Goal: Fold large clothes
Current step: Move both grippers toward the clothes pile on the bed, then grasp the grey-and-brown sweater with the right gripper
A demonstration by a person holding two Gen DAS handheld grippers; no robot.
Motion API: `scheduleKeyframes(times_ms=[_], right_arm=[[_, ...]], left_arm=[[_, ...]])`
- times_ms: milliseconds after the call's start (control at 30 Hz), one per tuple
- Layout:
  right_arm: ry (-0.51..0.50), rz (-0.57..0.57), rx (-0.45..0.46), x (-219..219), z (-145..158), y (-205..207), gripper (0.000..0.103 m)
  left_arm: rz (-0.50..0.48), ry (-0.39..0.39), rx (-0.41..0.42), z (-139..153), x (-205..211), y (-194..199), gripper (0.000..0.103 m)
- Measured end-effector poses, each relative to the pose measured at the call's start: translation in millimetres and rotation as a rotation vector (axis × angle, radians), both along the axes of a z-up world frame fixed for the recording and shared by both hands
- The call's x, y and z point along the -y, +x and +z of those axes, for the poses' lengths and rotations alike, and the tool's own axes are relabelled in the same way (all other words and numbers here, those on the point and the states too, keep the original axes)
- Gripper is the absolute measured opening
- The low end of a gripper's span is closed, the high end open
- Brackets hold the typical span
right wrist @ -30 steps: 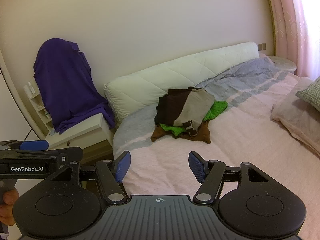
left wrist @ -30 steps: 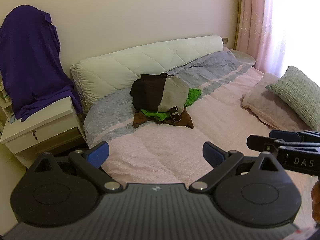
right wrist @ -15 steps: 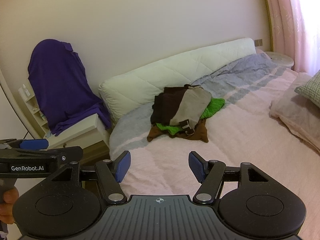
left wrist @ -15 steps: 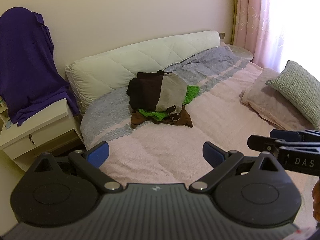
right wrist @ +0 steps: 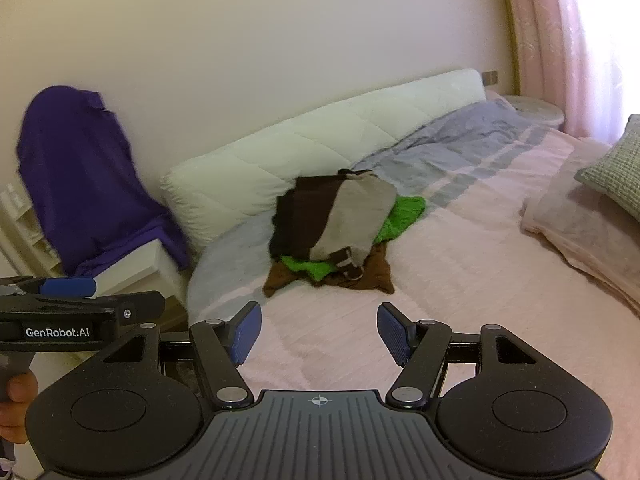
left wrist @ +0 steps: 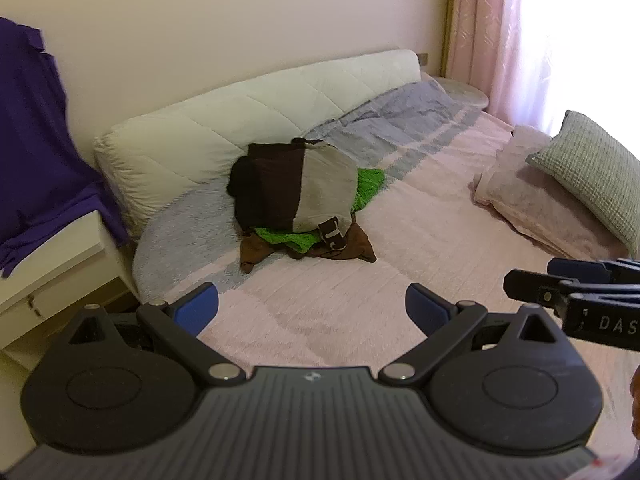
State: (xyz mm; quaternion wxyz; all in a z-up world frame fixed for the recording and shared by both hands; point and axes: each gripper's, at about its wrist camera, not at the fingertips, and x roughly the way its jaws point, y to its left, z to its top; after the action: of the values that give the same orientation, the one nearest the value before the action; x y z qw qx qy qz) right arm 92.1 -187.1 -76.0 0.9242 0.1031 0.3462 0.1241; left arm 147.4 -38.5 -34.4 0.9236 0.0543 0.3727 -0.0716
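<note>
Change: both cameras have drawn closer to the bed; the clothes pile sits larger and lower in each view than a second ago, and the purple garment has slid toward the left edge of the left wrist view.
Left gripper (left wrist: 312, 310): jaws wide apart, nothing between them; blue ribbed pads on black linkage arms; hovers over the near edge of the bed.
Right gripper (right wrist: 319, 332): jaws apart, empty; same blue pads; seen side-on at the right edge of the left wrist view.
Hand (right wrist: 16, 408): part of it visible on the left gripper's handle.
Bed cover (left wrist: 400, 280): pale pink, fine woven texture, flat; grey striped band along the far side.
Clothes pile (left wrist: 298, 200): on the bed, near the headboard, well apart from both grippers; dark brown and beige garment on top, folded and domed, with a strap tab; bright green knit under it; brown cloth at the bottom, corners sticking out.
Pillows (left wrist: 568, 184): right side, pink one under a grey-green checked one.
Headboard (left wrist: 256, 120): cream, quilted, padded.
Nightstand (left wrist: 52, 276): white, left of the bed.
Purple garment (right wrist: 84, 176): draped above the nightstand.
Room: plain cream wall; pink curtain (left wrist: 480, 28) at a bright window on the right.
</note>
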Motion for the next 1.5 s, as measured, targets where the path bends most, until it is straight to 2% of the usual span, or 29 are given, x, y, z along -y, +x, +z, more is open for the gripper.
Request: scheduleKeyframes(times_ms=[167, 433, 600, 867, 1200, 1500], right_arm=[[0.004, -0.043, -0.042, -13, -17, 40, 0.062], [0.052, -0.085, -0.09, -43, -49, 124, 0.061], [0.016, -0.114, -0.102, -64, -78, 180, 0.061], [0.005, -0.187, -0.115, -75, -133, 255, 0.061], [-0.015, -0.193, -0.177, -79, -209, 330, 0.061], [0.093, -0.269, -0.262, -66, -270, 390, 0.061]], left_arm=[[-0.035, 0.002, -0.033, -18, -14, 50, 0.098], [-0.068, 0.008, -0.101, -52, -49, 151, 0.098], [-0.072, 0.01, -0.118, -74, -71, 211, 0.098], [-0.063, 0.02, -0.177, -128, -96, 307, 0.095], [-0.088, 0.038, -0.245, -199, -83, 398, 0.093], [-0.111, 0.048, -0.311, -259, -65, 461, 0.093]])
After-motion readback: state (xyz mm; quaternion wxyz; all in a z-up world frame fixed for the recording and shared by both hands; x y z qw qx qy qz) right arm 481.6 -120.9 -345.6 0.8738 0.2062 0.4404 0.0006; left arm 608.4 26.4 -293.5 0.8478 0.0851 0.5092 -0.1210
